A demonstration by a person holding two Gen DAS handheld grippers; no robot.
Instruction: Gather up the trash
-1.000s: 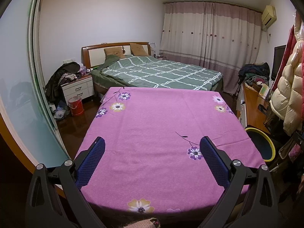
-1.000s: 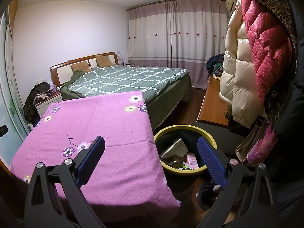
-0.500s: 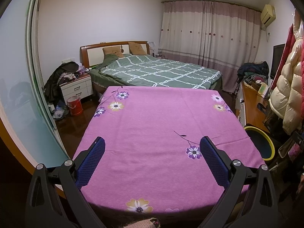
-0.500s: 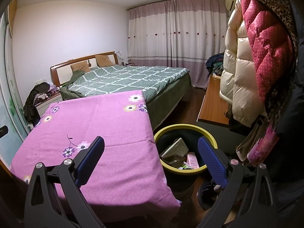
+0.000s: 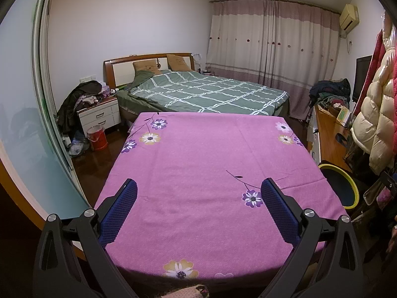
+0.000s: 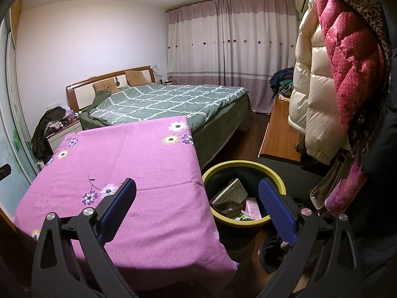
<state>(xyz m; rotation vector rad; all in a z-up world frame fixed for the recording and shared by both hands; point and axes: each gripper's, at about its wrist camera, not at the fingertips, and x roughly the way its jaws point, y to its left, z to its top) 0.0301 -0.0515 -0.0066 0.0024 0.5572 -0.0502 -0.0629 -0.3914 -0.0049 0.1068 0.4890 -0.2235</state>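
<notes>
Hovering wide apart and empty, the left gripper [image 5: 197, 208] faces a bare purple cloth [image 5: 211, 154]; the right gripper [image 6: 197, 207], likewise spread, overlooks collected trash [image 6: 235, 200] in the bin [image 6: 278, 182] beside it.

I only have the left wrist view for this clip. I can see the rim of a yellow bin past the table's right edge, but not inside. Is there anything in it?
Observer: Yes. The right wrist view looks into the bin; a flat box leans inside.
Reviewer: Anything else in there?
Observer: A dark plastic tray and a pink carton lie beside the box.
Reviewer: Is the right gripper carrying something?
Observer: No. The right gripper has its jaws spread wide with nothing between them.
</notes>
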